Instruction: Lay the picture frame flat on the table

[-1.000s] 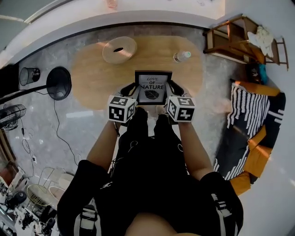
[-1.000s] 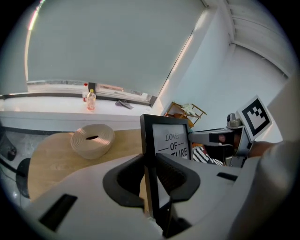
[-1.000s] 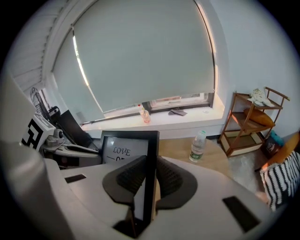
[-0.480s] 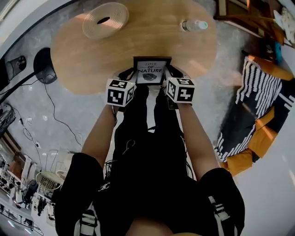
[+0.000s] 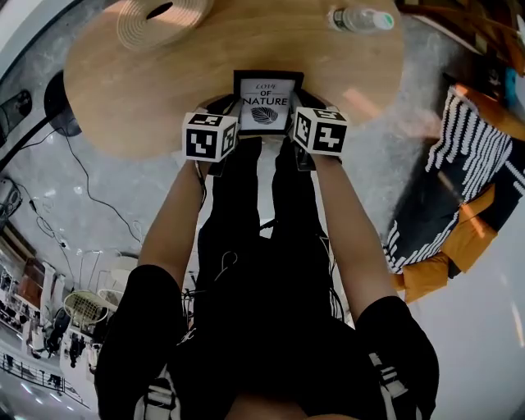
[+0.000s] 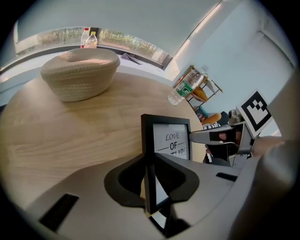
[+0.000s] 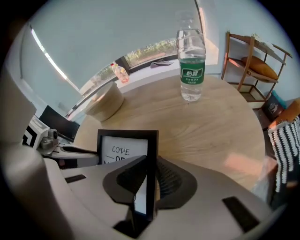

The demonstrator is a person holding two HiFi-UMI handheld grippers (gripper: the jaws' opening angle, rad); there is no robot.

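Observation:
A black picture frame (image 5: 267, 101) with a white print reading "LOVE OF NATURE" stands upright near the front edge of the oval wooden table (image 5: 148, 90). My left gripper (image 5: 225, 123) is shut on the frame's left edge (image 6: 150, 187), and my right gripper (image 5: 297, 123) is shut on its right edge (image 7: 151, 183). In the left gripper view the frame (image 6: 169, 140) faces me, with the right gripper's finger (image 6: 211, 136) at its far side. The frame (image 7: 124, 147) also shows in the right gripper view, the left gripper (image 7: 70, 151) beyond it.
A woven basket (image 5: 160, 18) sits at the table's far left (image 6: 79, 72). A plastic water bottle (image 5: 358, 18) stands at the far right (image 7: 191, 63). A striped cushion (image 5: 484, 156) lies on the floor right of the table; a fan base (image 5: 57, 102) stands left.
The head view has shifted so the table and frame sit higher in the picture. Both grippers have stayed shut on the frame's side edges, and the frame still stands upright.

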